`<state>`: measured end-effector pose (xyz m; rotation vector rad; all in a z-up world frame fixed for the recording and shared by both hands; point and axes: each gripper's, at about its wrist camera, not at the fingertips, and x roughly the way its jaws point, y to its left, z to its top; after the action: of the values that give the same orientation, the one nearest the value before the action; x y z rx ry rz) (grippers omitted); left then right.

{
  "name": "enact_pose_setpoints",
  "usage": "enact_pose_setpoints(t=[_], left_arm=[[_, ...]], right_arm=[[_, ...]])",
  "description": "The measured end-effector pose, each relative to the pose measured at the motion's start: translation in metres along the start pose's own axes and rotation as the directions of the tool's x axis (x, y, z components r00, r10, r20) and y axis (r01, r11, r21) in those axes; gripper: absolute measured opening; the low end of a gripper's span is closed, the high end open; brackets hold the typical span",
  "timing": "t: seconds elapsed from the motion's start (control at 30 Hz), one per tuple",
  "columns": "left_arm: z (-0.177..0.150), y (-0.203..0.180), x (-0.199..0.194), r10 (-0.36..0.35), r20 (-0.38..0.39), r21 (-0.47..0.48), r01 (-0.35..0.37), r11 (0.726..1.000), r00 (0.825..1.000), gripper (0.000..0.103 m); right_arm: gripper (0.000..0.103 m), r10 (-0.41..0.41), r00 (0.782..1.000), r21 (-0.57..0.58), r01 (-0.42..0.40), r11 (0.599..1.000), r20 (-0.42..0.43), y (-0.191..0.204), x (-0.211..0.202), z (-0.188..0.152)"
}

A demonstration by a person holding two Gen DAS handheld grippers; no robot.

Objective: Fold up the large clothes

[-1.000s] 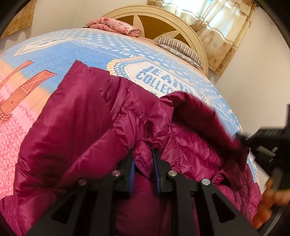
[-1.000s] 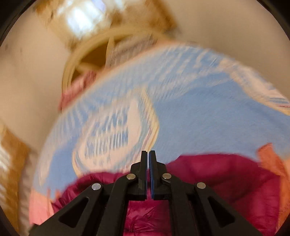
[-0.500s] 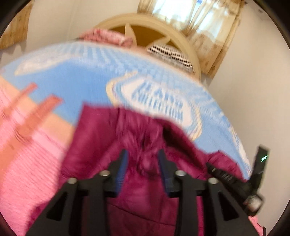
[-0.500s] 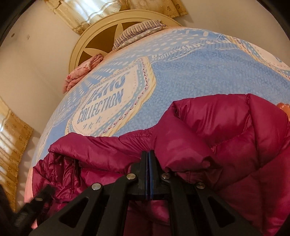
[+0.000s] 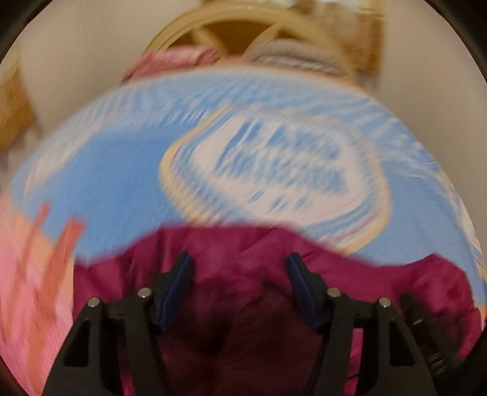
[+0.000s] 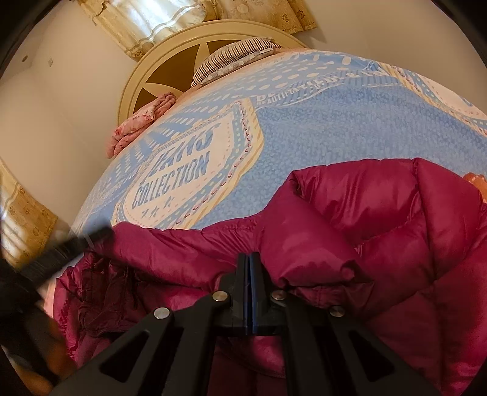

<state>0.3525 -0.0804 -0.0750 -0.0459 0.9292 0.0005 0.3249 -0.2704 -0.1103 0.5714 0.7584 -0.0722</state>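
A magenta puffer jacket (image 6: 380,231) lies bunched on the blue printed bedspread (image 6: 334,128). It also shows in the blurred left wrist view (image 5: 240,268). My left gripper (image 5: 240,262) is open just above the jacket, holding nothing. My right gripper (image 6: 249,259) has its jaws pressed together at a fold of the jacket's edge; no fabric shows between the pads. The left gripper also shows as a dark blur at the left edge of the right wrist view (image 6: 61,246).
A round cream headboard (image 6: 170,58) stands at the far end of the bed with a striped pillow (image 6: 234,54) and a folded pink floral cloth (image 6: 143,121). Curtains (image 6: 146,21) hang behind. A wall runs along the left side.
My left gripper has let go of the jacket fold, opened wide and pulled back. The jacket has dropped flatter on the bed. My right gripper stays shut at the jacket's edge.
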Motion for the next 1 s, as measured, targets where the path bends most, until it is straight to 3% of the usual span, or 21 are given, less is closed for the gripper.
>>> enact_pose_setpoints(t=[0.07, 0.2, 0.37, 0.4, 0.47, 0.53, 0.6, 0.73, 0.87, 1.0], left_arm=[[-0.017, 0.018, 0.008, -0.055, -0.004, -0.057, 0.054, 0.997, 0.998, 0.071], [-0.028, 0.008, 0.009, -0.012, 0.044, -0.023, 0.013, 1.0, 0.999, 0.074], [-0.029, 0.013, 0.009, -0.049, 0.053, -0.044, 0.052, 0.998, 0.997, 0.074], [-0.027, 0.013, 0.01, -0.05, 0.053, -0.045, 0.053, 0.998, 0.997, 0.074], [-0.027, 0.012, 0.011, -0.05, 0.054, -0.045, 0.052, 0.998, 0.997, 0.074], [-0.026, 0.013, 0.011, -0.055, 0.056, -0.047, 0.057, 0.997, 0.997, 0.074], [-0.026, 0.013, 0.012, -0.057, 0.056, -0.049, 0.06, 0.997, 0.997, 0.074], [-0.027, 0.012, 0.012, -0.053, 0.058, -0.046, 0.056, 0.997, 0.997, 0.074], [-0.027, 0.01, 0.013, -0.047, 0.057, -0.035, 0.049, 0.998, 0.997, 0.075], [-0.025, 0.014, 0.013, -0.086, 0.049, -0.048, 0.089, 0.995, 0.995, 0.079]], right_arm=[[0.001, 0.008, 1.0, 0.003, -0.008, 1.0, -0.001, 0.0, 0.0, 0.0], [0.001, 0.022, 1.0, 0.015, -0.022, 1.0, -0.004, -0.002, 0.0, 0.001], [0.001, 0.157, 0.986, 0.195, -0.164, 0.967, 0.051, -0.027, -0.025, 0.004], [0.001, 0.137, 0.988, 0.17, -0.148, 0.974, 0.077, -0.025, -0.036, 0.007], [0.001, 0.015, 0.996, 0.073, -0.021, 0.997, 0.083, -0.017, -0.047, 0.012], [0.001, -0.081, 0.997, 0.027, 0.081, 0.996, -0.015, -0.017, -0.034, 0.014], [0.0, -0.057, 0.995, 0.048, 0.061, 0.997, -0.078, -0.027, -0.019, 0.011], [0.0, -0.012, 1.0, 0.087, 0.014, 0.996, -0.022, -0.036, -0.018, 0.005], [0.0, -0.018, 1.0, 0.079, 0.018, 0.997, -0.01, -0.035, -0.015, 0.005], [0.0, -0.052, 0.999, 0.057, 0.053, 0.997, -0.009, -0.029, -0.016, 0.005]])
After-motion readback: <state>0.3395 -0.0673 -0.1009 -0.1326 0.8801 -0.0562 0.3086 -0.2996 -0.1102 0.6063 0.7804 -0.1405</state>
